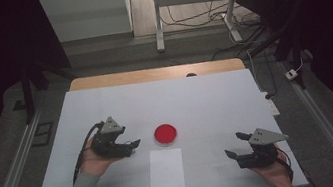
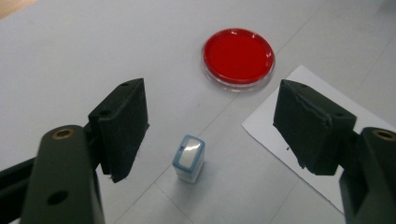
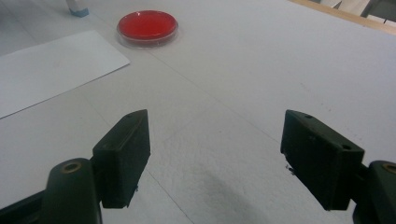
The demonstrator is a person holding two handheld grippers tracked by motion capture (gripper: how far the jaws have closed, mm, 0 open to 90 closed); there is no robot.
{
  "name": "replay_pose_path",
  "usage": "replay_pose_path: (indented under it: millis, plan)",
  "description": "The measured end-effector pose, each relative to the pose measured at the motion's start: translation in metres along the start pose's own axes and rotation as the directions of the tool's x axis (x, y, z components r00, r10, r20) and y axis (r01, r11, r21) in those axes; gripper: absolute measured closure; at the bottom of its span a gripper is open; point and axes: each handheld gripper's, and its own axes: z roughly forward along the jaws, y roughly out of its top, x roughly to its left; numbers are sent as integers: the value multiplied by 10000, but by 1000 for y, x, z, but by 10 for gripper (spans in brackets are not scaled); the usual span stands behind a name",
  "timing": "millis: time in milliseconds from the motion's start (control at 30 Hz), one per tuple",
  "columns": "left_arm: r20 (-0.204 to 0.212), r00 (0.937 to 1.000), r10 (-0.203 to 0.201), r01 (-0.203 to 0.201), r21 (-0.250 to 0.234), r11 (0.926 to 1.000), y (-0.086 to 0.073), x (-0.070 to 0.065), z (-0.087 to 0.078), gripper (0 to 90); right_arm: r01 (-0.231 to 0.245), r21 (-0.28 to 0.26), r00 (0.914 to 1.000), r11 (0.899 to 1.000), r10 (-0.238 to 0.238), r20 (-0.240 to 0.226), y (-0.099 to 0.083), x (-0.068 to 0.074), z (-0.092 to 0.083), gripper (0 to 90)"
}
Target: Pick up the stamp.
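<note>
- Left gripper view: the left claw (image 2: pixel 210 130) is open, its two black pads wide apart, with a small stamp (image 2: pixel 188 157) standing upright on the counter (image 2: pixel 70 51) between them and touched by neither.
- The stamp has a pale blue body and a white top, and stands near the middle of the counter, towards the person's edge.
- My judgement is that the step in hand is grasping the stamp.
- To do it well, centre the pads on the stamp's two flat sides, come down low enough to catch the body rather than the cap, and close evenly so it does not tip.
- Just beyond the stamp sits a round, shallow clear dish (image 2: pixel 238 57) with a flat red filling, probably an ink pad.
- A white paper sheet (image 2: pixel 299 140) lies flat just beside the stamp, between the dish and the person's edge of the counter.
- High view: the left claw (image 1: pixel 131 145) is held in a hand left of the dish (image 1: pixel 165 134); the sheet (image 1: pixel 167 172) lies below the dish.
- The right claw (image 1: pixel 237 144) hovers well apart, near the right side of the person's edge, open and empty.
- Right gripper view: the pads of the right claw (image 3: pixel 215 154) stand wide over bare counter, with the dish (image 3: pixel 147 26) far ahead.
</note>
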Motion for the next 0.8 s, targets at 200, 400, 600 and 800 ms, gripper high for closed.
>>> replay_pose_path:
  millis: [200,400,600,800]
  plan:
    - [-105,9998,158,-156,197,9997,-4,0,3,281,47,81,10000,10000,-47,75,0,1,1,243]
    - [-127,9997,205,-200,312,9993,-9,5,7,314,46,44,10000,10000,-46,18,0,1,0,244]
    - [-138,9996,237,-228,614,9979,-15,9,14,352,73,147,9999,9999,-74,107,-1,1,1,245]
    - [-71,9995,316,-310,775,9965,-18,10,18,415,36,161,10000,9999,-36,23,-2,0,2,245]
